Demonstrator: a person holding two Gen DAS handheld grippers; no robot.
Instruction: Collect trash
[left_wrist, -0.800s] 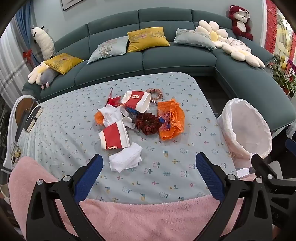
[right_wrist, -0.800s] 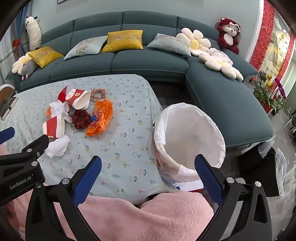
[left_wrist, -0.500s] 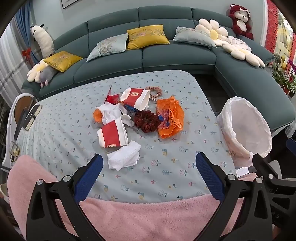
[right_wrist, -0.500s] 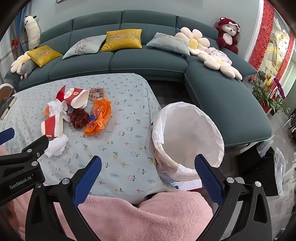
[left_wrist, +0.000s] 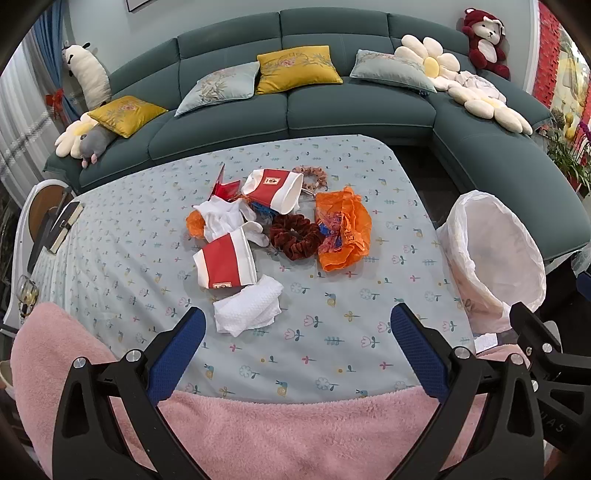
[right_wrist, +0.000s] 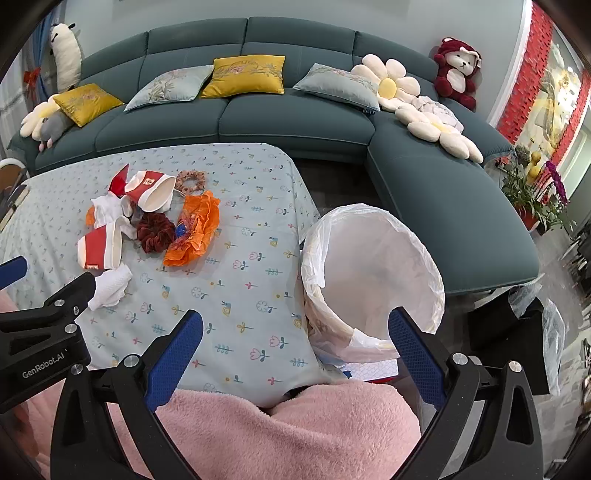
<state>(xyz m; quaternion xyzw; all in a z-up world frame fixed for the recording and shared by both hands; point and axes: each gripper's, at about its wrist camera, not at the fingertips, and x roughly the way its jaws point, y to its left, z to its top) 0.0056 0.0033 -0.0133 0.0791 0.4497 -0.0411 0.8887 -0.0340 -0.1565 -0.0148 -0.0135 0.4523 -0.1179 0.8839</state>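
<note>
Both views are bright and evenly lit by soft, diffuse light; shadows are faint. Focus is sharp at centre. Fisheye distortion bends straight lines, with dark vignetting at all corners. No glare or motion blur.

A floral-clothed table (left_wrist: 332, 354) bears paper cups (left_wrist: 225, 264), tissue (left_wrist: 247, 312), scrunchies (left_wrist: 293, 236), orange bag (left_wrist: 345, 229).

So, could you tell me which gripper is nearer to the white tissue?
Left. The left gripper hangs open just short of the tissue, which lies near its left finger. The right gripper is open farther right, by the bin.
</note>
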